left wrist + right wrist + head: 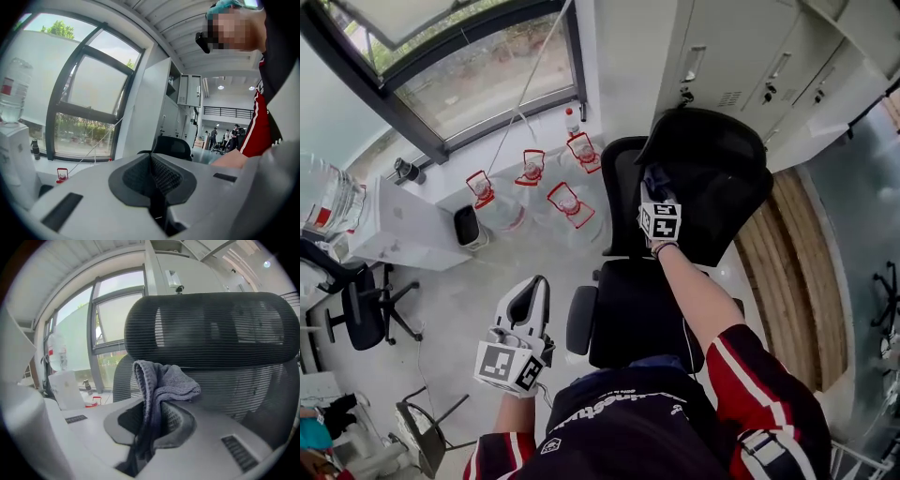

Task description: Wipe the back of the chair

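The right gripper [657,192] is squeezed shut on a grey cloth [165,380]; the cloth is bunched up between the jaws, and a loose fold flops over the top. The gripper is held up high, right by the chair back [717,202]; the black netting of the back [243,385] fills the right gripper view, with the headrest [211,329] just above the cloth; I cannot tell if the cloth is touching the netting yet.

The left gripper [532,302] hangs low by the person's side, well apart from the chair; its jaws are pressed together and there is nothing in them.

The cloth looks soft, light and floppy; I think it will bend any way it is pushed, so the hold on the bunched middle seems good, with the loose part left free to rub. The chair back looks like stretchy net on a stiff frame; it will likely give a little when pushed. The seat [633,323] is between the person and the back; an office chair like this may spin or roll away, so a gentle push seems best; the free gripper could steady the frame at its edge.
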Action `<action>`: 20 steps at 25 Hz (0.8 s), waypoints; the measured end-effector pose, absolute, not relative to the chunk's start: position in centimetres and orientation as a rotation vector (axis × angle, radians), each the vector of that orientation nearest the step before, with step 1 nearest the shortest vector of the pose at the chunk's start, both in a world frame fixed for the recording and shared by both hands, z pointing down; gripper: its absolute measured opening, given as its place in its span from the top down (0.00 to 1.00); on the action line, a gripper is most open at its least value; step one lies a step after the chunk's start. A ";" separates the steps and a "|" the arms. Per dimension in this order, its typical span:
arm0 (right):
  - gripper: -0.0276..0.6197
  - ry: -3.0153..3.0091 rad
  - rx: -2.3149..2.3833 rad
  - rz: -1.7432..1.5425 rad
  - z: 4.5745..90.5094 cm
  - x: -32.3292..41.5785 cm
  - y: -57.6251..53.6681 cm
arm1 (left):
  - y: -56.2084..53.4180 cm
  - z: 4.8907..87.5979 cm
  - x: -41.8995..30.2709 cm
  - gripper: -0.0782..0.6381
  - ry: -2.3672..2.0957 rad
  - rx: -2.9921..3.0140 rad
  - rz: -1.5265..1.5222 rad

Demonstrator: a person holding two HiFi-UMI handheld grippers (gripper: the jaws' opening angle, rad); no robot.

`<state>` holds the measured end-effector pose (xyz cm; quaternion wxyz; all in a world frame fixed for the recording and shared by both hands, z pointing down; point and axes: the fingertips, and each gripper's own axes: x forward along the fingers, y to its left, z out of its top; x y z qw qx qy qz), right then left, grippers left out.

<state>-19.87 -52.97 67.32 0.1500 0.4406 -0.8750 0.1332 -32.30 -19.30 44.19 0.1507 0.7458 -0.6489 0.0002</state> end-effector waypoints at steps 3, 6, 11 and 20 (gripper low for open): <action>0.86 -2.532 1.234 0.398 67.3 -22.5 -52.4 | -18.5 44.3 -33.1 0.85 -1.883 2.118 -0.007; 0.86 -2.556 1.183 0.408 67.2 -25.2 -51.5 | -17.6 44.5 -33.9 0.85 -1.904 2.091 -0.014; 0.86 -2.611 1.020 0.424 67.1 -30.1 -49.3 | -16.3 44.5 -35.5 0.85 -1.939 2.059 -0.021; 0.86 -2.737 0.830 0.435 63.8 -30.8 -43.9 | -16.3 43.3 -34.7 0.85 -1.914 2.114 -0.065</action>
